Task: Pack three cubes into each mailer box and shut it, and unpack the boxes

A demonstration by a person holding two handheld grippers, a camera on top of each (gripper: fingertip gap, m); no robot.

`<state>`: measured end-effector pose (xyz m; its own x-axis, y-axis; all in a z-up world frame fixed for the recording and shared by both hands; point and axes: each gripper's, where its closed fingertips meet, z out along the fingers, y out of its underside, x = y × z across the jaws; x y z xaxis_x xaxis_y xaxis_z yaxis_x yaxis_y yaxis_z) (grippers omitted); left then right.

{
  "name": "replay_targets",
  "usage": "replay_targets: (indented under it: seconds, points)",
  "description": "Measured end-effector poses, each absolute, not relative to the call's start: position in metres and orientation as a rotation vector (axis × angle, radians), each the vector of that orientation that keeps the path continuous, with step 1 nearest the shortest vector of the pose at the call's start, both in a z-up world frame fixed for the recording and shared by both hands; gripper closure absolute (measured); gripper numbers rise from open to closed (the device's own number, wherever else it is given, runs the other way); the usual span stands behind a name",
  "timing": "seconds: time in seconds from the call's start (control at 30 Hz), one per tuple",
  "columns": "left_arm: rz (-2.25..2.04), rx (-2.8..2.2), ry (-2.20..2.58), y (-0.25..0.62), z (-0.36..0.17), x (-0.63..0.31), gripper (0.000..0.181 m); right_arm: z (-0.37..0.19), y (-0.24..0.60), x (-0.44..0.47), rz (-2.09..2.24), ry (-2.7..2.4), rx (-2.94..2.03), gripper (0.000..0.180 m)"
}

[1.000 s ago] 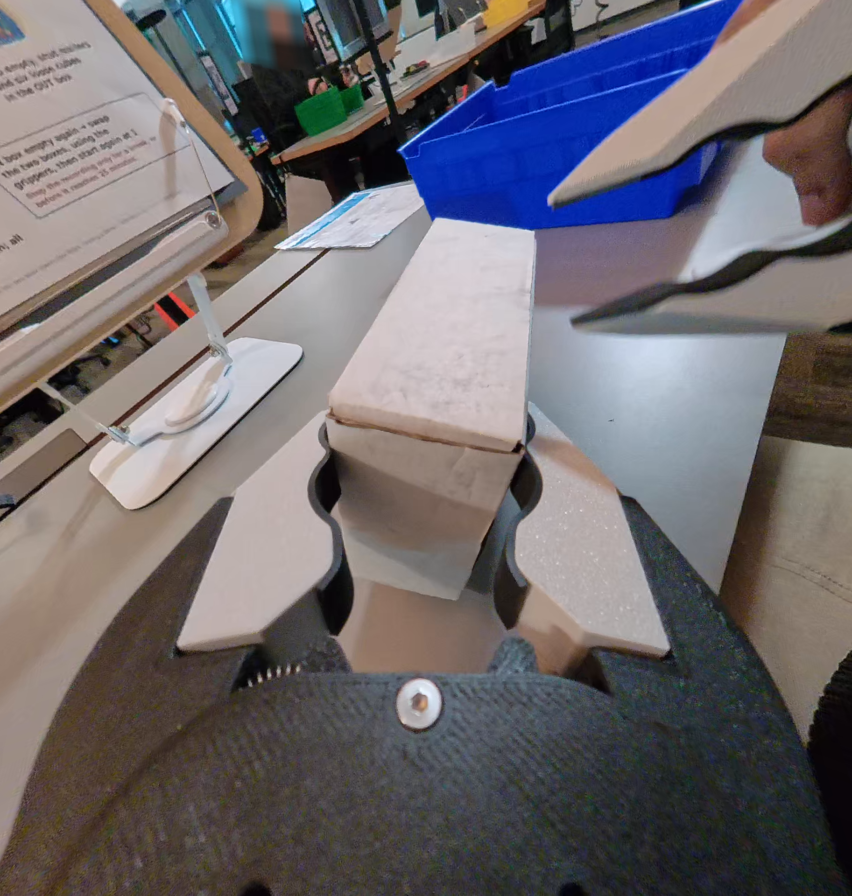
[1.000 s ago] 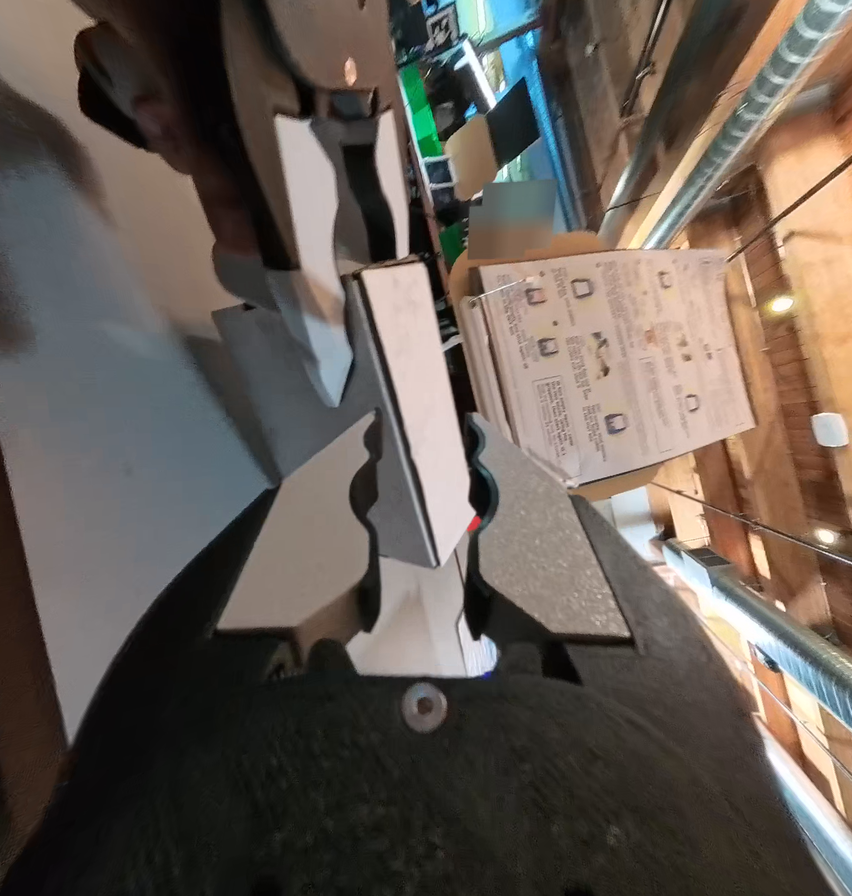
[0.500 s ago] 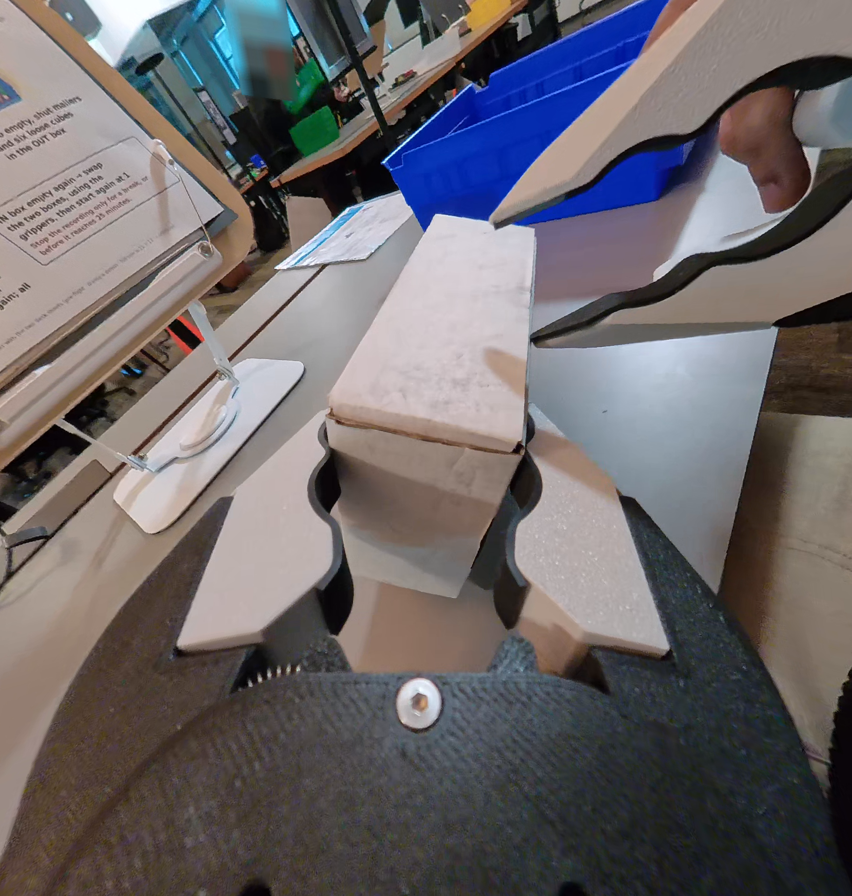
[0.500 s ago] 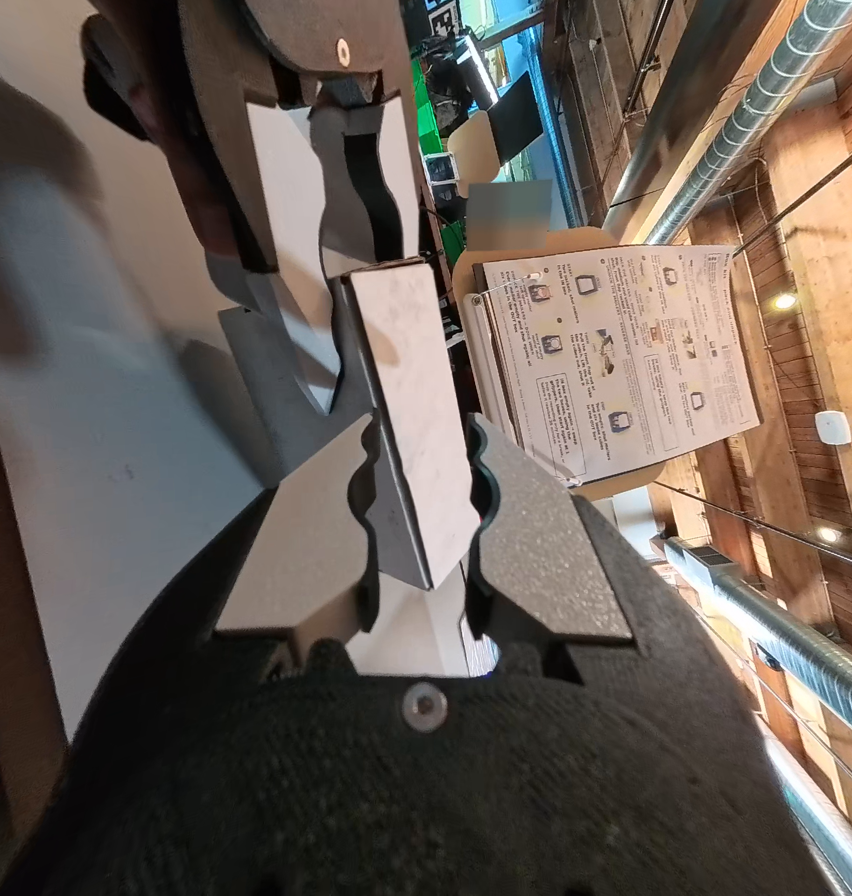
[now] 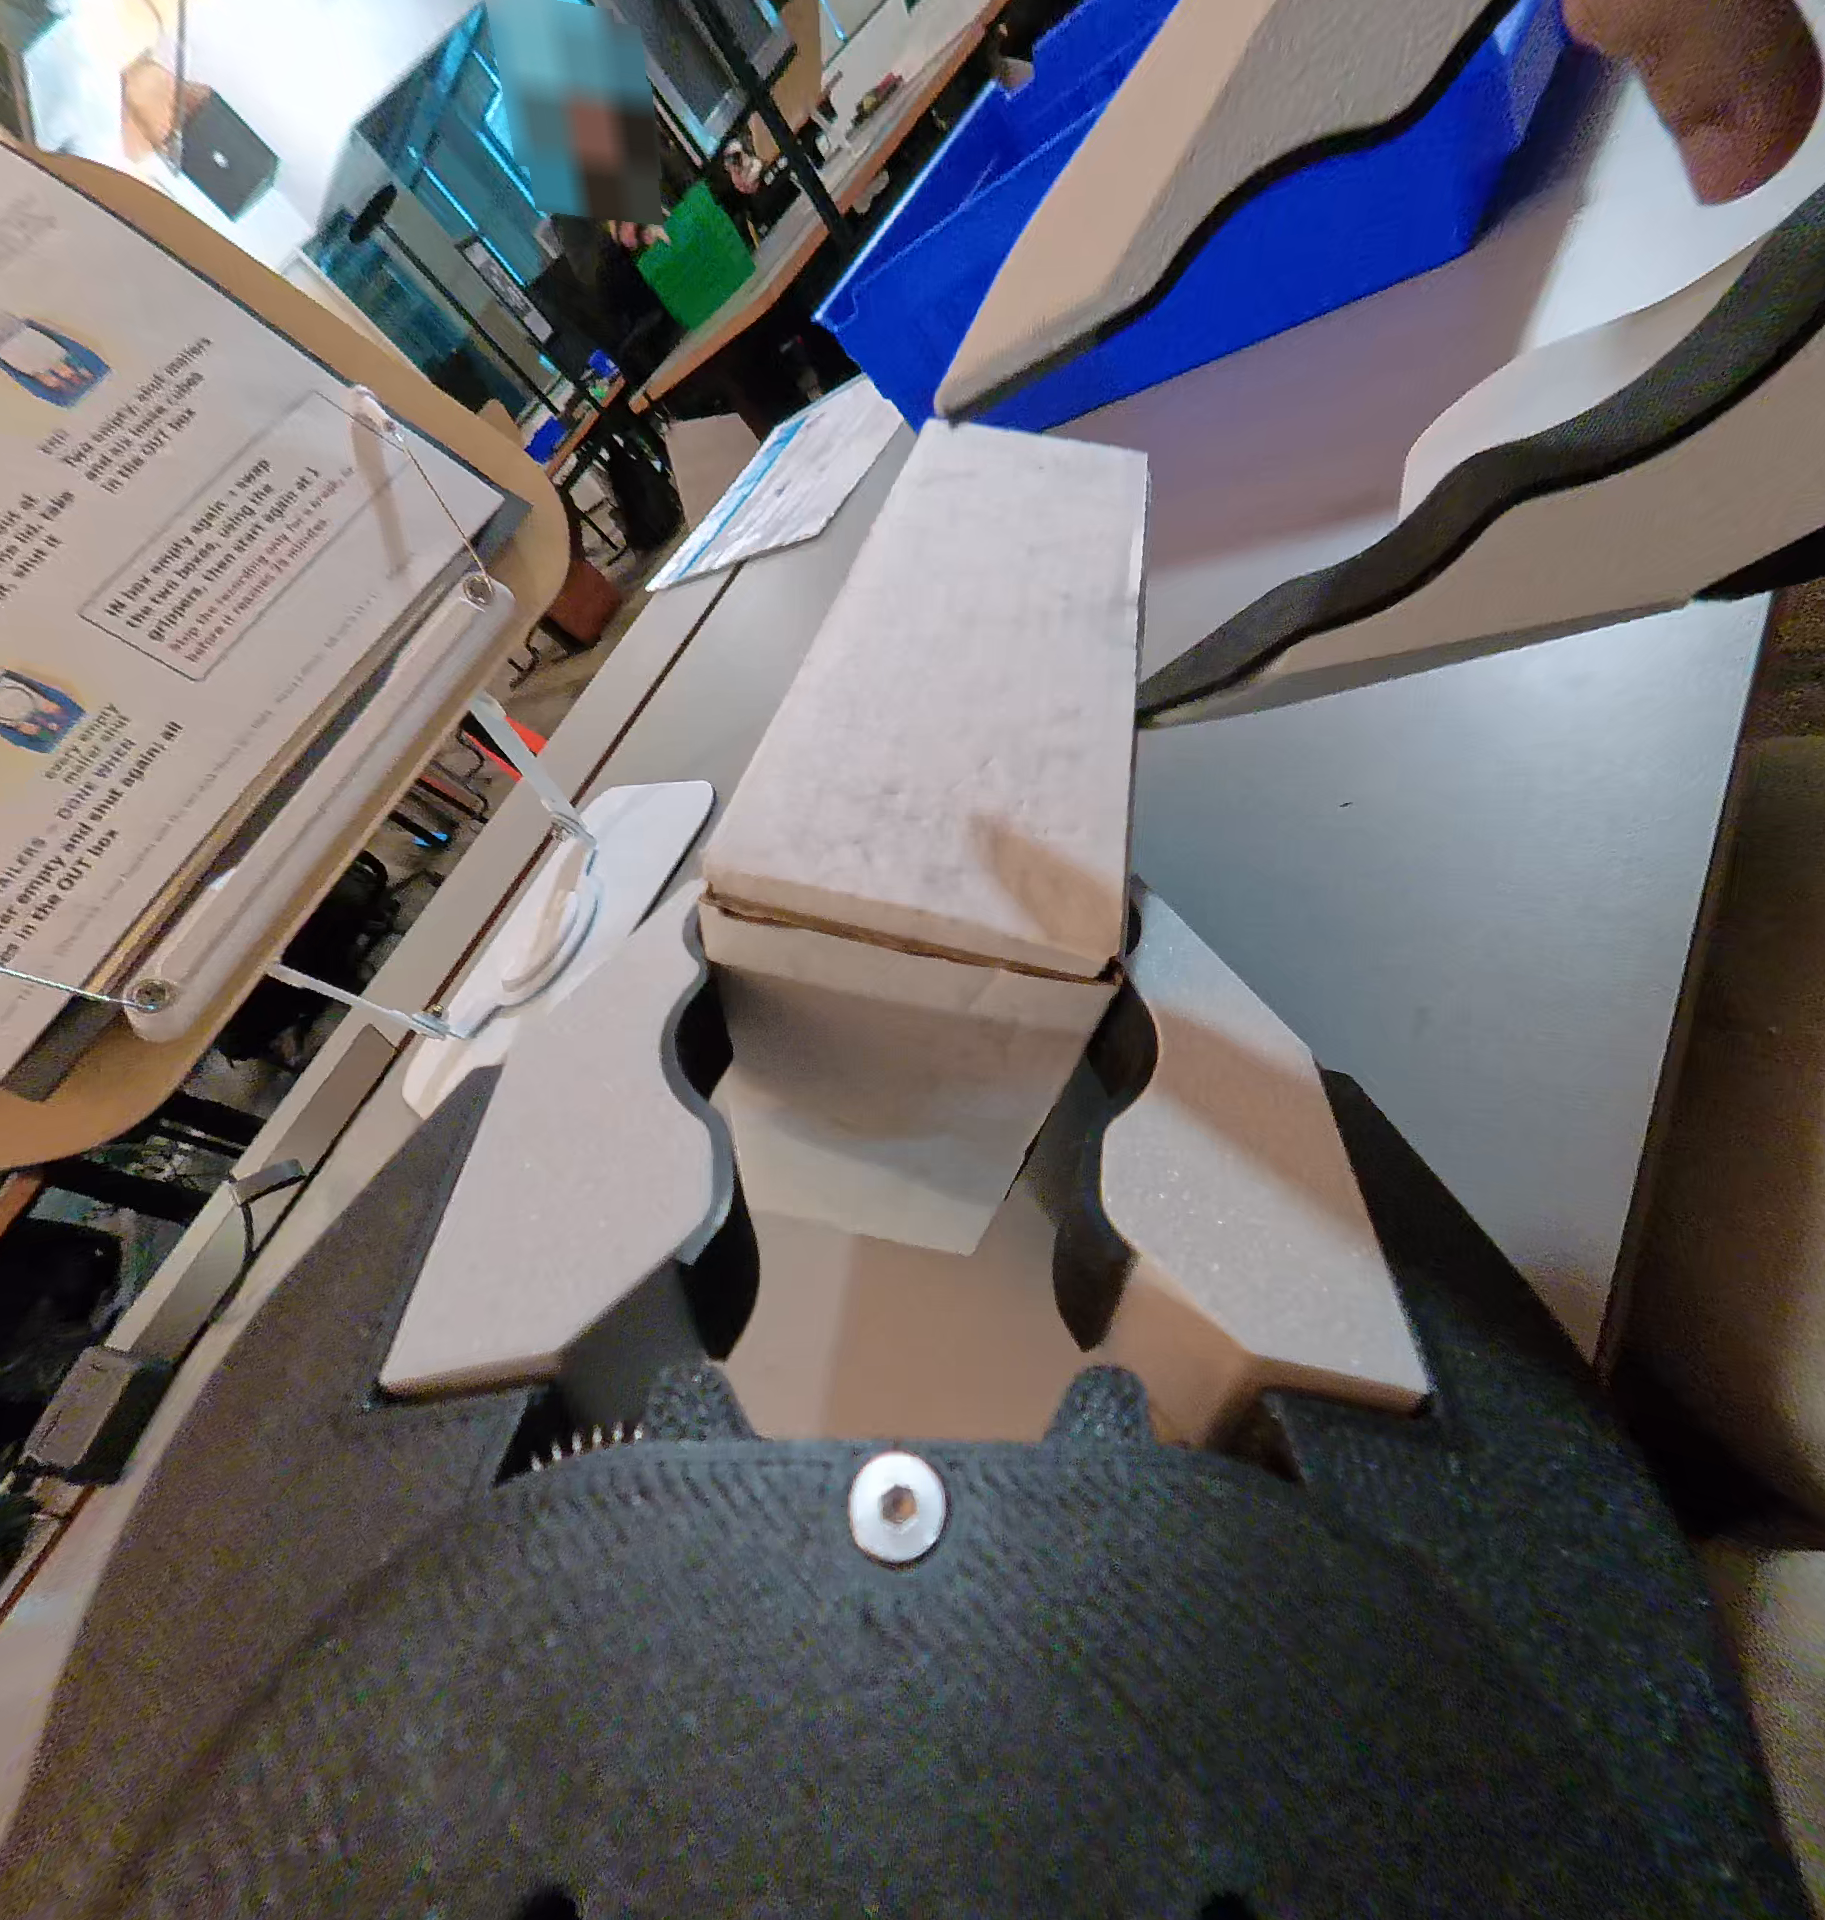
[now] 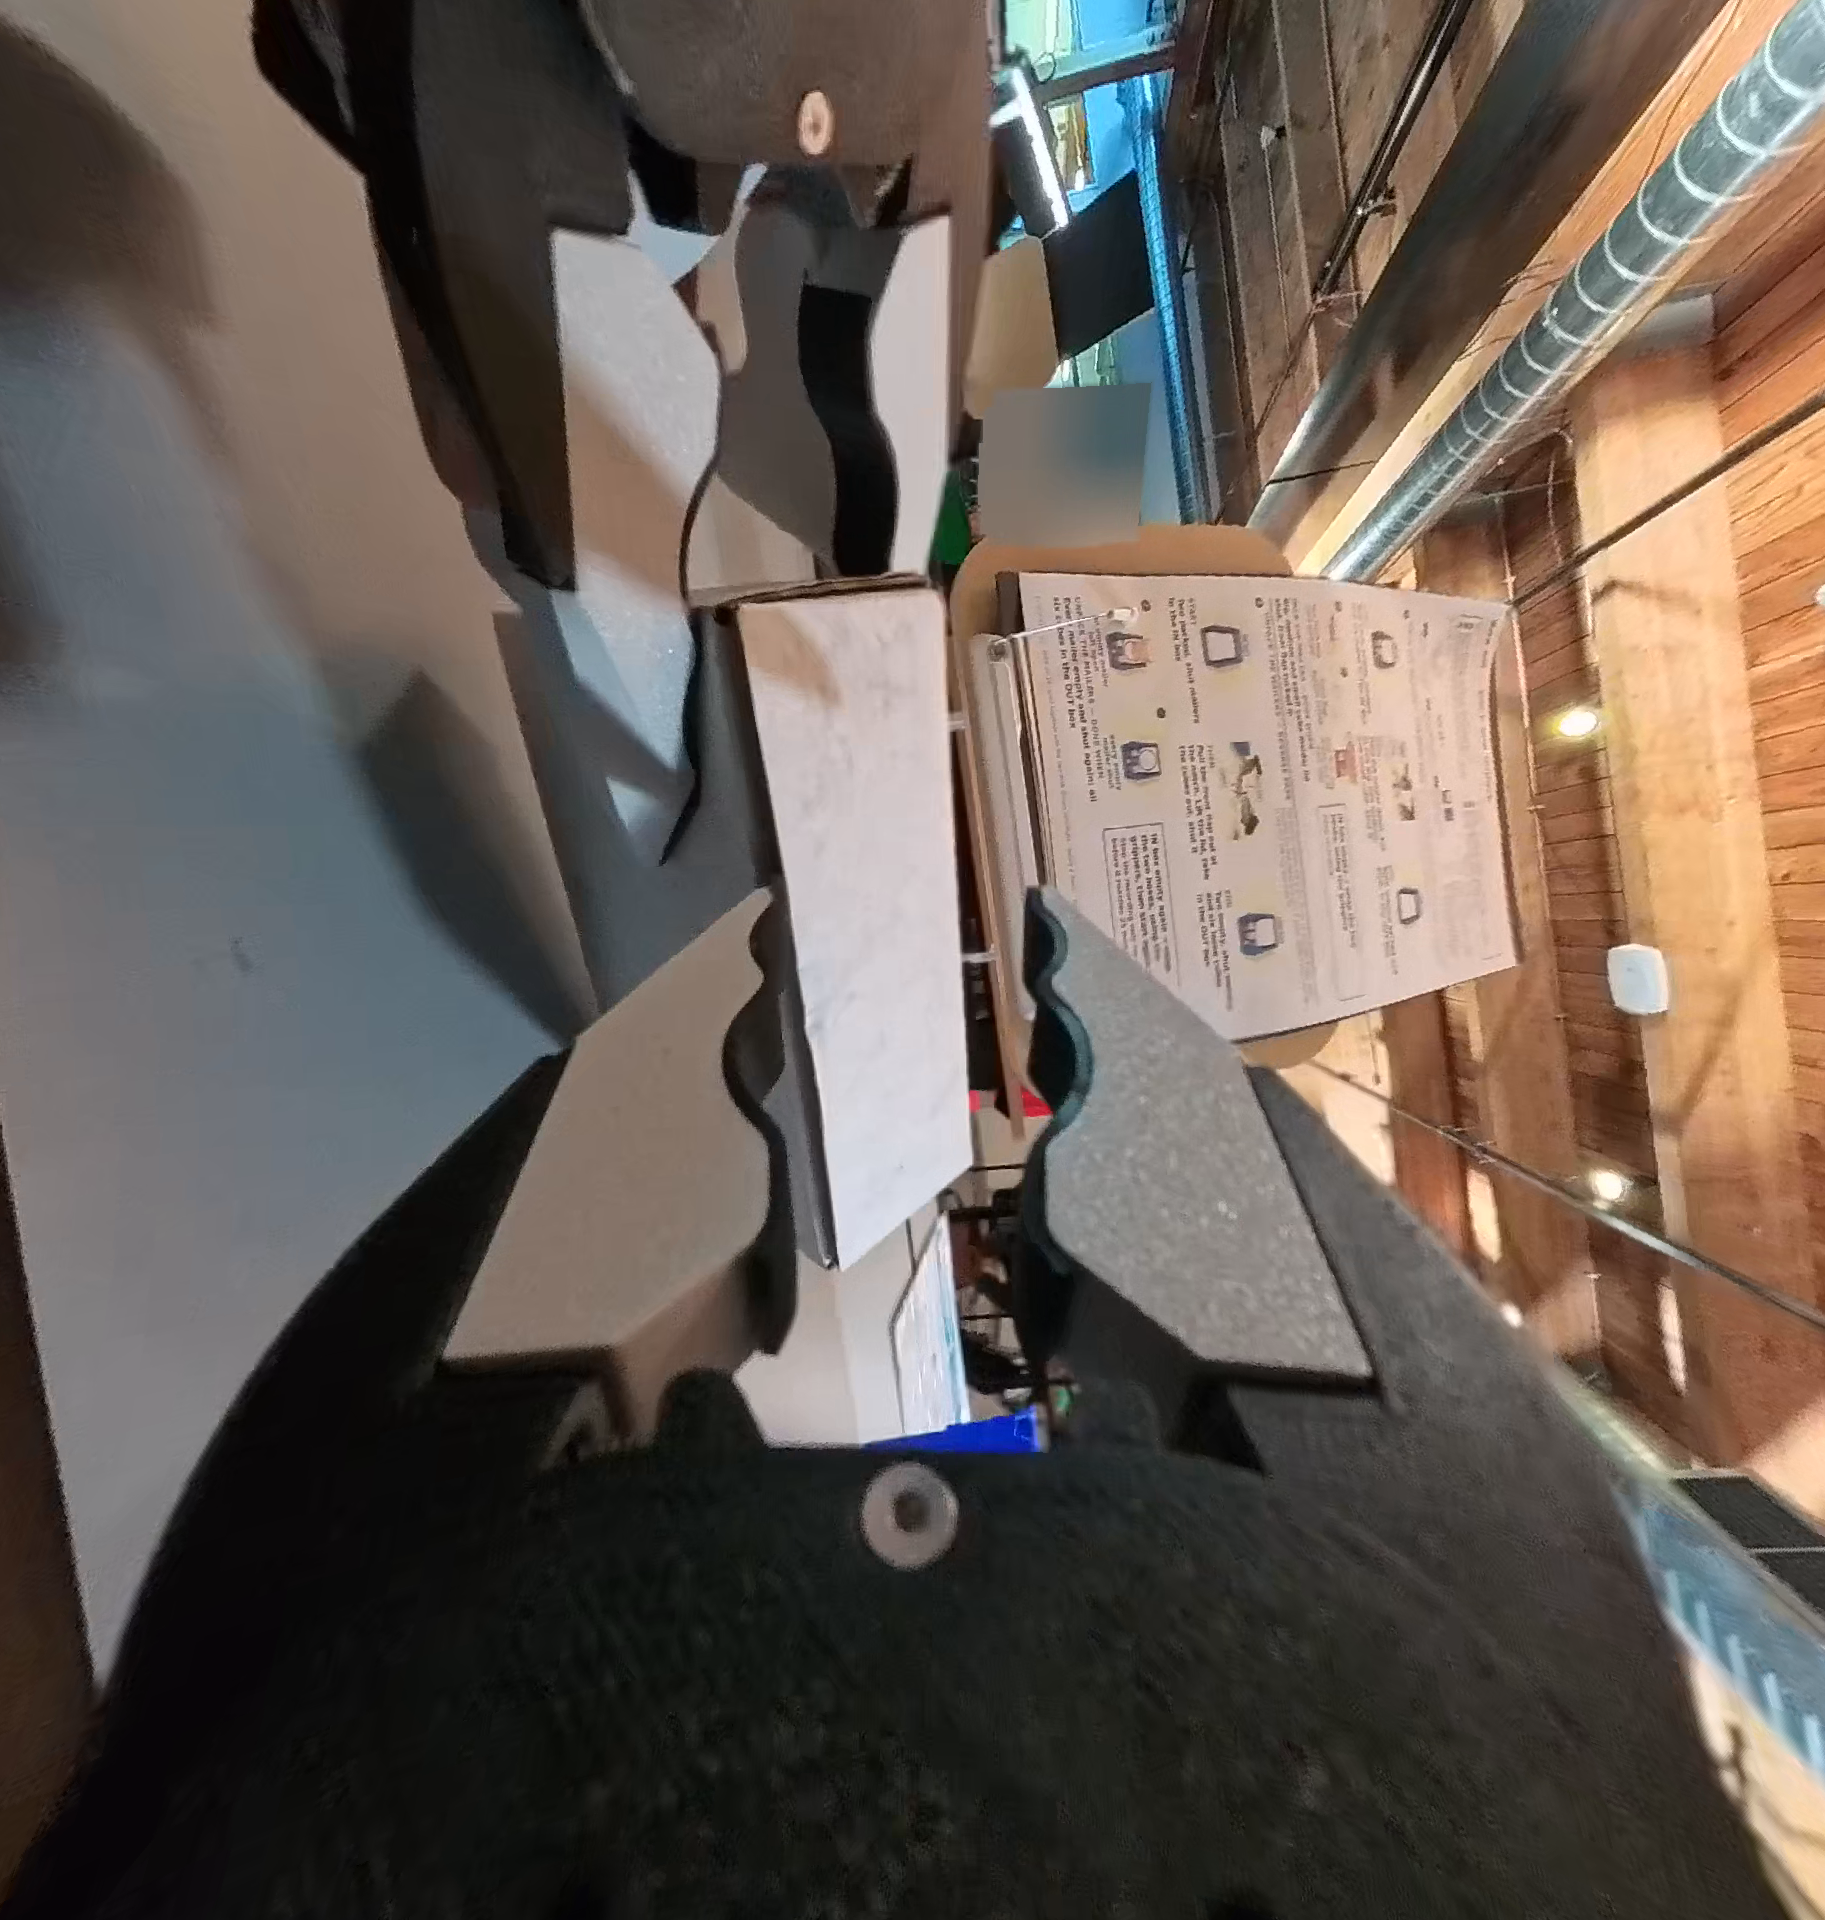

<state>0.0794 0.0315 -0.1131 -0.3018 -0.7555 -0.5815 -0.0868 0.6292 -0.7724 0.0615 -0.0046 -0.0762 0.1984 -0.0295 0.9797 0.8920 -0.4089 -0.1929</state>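
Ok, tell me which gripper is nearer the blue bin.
Right. The right gripper hangs open at the far end of the mailer box, just before the blue bin; the left gripper clamps the box's near end.

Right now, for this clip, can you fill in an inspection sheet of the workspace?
Surface: grey table, bare beside the box.
Job's things: one white mailer box, lid shut, long and narrow; no cubes in view.
Clutter: blue bin behind the box; printed sheet flat on the table.
Grippers: left gripper clamps the box's near end; right gripper open, its fingers astride the far end, gap showing on one side.
Cables: nothing seen on the table.
Surroundings: instruction board on a white stand; other desks, green bin, wooden wall and metal duct.
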Motion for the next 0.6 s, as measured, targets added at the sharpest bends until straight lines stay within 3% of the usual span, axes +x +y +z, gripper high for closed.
replay_targets:
  seconds: [0.13, 0.37, 0.4, 0.43, 0.5, 0.6]
  points:
    - [-0.759, -0.722, 1.795, 0.035, -0.118, 0.081, 0.113, -0.07, -0.006, 0.066, -1.179, -0.695, -1.708, 0.133]
    - [-0.749, -0.748, 1.787, 0.037, -0.116, 0.083, 0.113, -0.065, -0.007, 0.059, -1.256, -0.748, -1.656, 0.149]
    - [-0.745, -0.758, 1.796, 0.037, -0.117, 0.083, 0.113, -0.063, -0.007, 0.058, -1.242, -0.738, -1.65, 0.153]
    - [-0.731, -0.768, 1.811, 0.037, -0.121, 0.083, 0.114, -0.051, -0.01, 0.055, -1.24, -0.704, -1.58, 0.179]
    - [-0.564, -0.647, 1.879, 0.035, -0.14, 0.081, 0.113, -0.013, -0.021, 0.053, -1.325, -0.643, -1.369, 0.18]
    - [-0.691, -0.707, 1.854, 0.019, -0.127, 0.079, 0.114, -0.032, -0.02, 0.07, -1.285, -0.621, -1.515, 0.173]
